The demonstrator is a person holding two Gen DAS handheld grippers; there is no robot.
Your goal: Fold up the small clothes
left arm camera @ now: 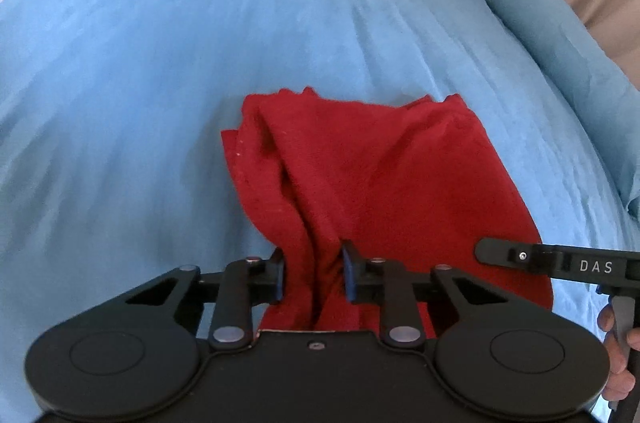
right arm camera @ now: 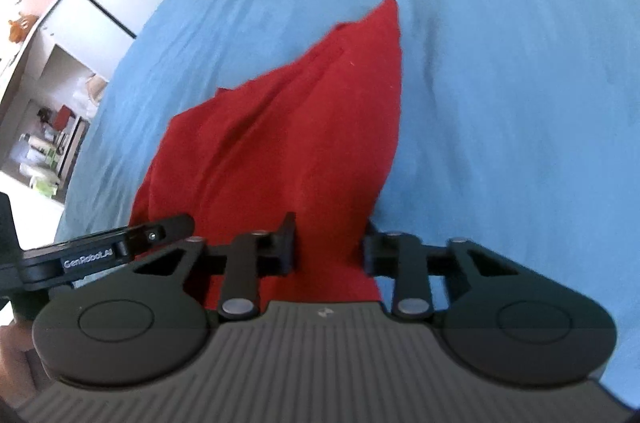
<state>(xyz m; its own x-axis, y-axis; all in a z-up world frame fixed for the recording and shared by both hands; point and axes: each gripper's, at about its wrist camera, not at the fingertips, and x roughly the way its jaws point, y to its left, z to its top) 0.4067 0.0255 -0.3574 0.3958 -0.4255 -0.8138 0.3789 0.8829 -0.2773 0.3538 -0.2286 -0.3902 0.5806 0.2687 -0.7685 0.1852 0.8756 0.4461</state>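
On the blue bedcover [left arm camera: 160, 83] your red cloth [left arm camera: 380, 163] lies soft, light and limp, its near edge bunched and clamped in both the left gripper [left arm camera: 314, 277] and right gripper [right arm camera: 330, 249], so grip near the corners

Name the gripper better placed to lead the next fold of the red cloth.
Probably the right gripper: it pinches one flat corner of the red cloth. The left gripper clamps a bunched, creased edge, so either could lead.
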